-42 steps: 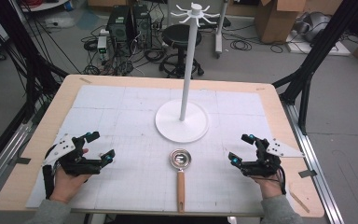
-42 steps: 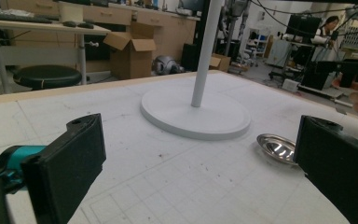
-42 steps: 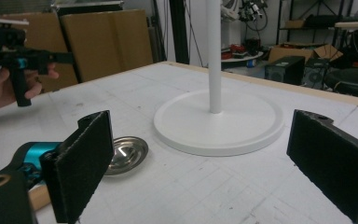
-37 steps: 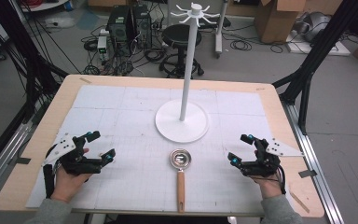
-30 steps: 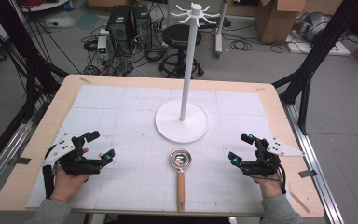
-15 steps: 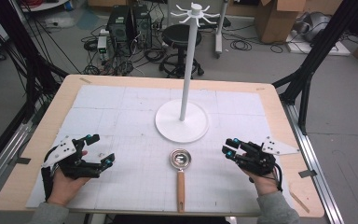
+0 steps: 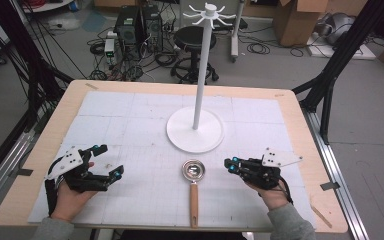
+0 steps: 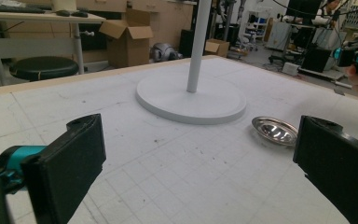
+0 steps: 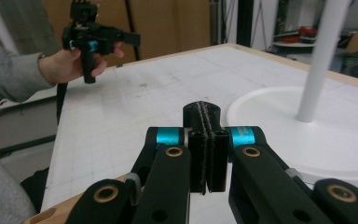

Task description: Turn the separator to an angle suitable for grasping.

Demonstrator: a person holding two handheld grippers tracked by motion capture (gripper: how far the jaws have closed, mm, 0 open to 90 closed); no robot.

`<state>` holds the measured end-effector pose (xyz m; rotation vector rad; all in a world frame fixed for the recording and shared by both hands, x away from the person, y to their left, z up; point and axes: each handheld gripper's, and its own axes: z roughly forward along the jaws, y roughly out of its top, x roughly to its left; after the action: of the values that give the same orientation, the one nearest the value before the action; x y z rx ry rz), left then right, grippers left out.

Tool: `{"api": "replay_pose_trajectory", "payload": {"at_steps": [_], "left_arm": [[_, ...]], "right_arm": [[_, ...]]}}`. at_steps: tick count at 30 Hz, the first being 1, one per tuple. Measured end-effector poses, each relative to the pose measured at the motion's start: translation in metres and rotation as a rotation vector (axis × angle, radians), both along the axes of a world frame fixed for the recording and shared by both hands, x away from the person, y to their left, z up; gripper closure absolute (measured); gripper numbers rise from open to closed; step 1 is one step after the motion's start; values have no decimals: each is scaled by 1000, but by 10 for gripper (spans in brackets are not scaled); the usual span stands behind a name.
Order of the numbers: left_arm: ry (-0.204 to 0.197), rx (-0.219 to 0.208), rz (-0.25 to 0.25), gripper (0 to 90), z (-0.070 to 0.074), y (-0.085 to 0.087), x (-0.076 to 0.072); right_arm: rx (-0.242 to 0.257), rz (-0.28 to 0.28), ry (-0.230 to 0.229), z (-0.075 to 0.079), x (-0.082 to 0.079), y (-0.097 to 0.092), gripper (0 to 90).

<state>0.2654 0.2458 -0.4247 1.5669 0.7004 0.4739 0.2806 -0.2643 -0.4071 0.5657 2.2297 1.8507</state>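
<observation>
Right gripper [image 7: 232,163] first: its jaws have just been closing and now meet pad to pad with nothing between them. The right gripper view makes that plain, the two black pads [image 9: 200,140] pressed flat together, where the high view gives just a dark tip aimed toward the strainer [image 7: 193,171]. Left gripper [image 7: 106,161] stands wide open, empty; in the left gripper view its two pads [image 8: 70,168] sit far apart at the picture's sides with bare tabletop between them.

The strainer lies near the front edge of the tabletop [image 7: 300,120], about midway between the two front corners and between the grippers, touched by neither. From above you get its whole length: metal bowl toward the stand [image 7: 195,130], wooden handle running straight back to the front edge, long axis front to back. The left gripper view catches the shiny bowl [image 8: 275,130] alone, just beside the stand's round base [image 8: 191,100].

The right gripper view shows the base [image 9: 307,135] close at its right and the left gripper [image 9: 93,39] held up in a hand [image 9: 65,63] across the tabletop.
</observation>
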Motion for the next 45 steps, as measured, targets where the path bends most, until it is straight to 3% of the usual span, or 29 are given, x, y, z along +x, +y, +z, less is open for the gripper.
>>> {"api": "replay_pose_trajectory", "payload": {"at_steps": [14,21,29,41,45], "left_arm": [[7,7,-2,28,-1,0,1],[10,15,-1,28,-1,0,0],[18,19,-2,28,-1,0,0],[16,23,-1,28,-1,1,0],[15,22,0,28,-1,1,0]], "right_arm": [[-59,87,25,-4,2,28,900],[-146,139,57,-9,8,51,900],[-181,188,88,-12,13,65,900],[-217,226,98,-19,17,81,900],[-250,242,128,-23,19,89,900]]}}
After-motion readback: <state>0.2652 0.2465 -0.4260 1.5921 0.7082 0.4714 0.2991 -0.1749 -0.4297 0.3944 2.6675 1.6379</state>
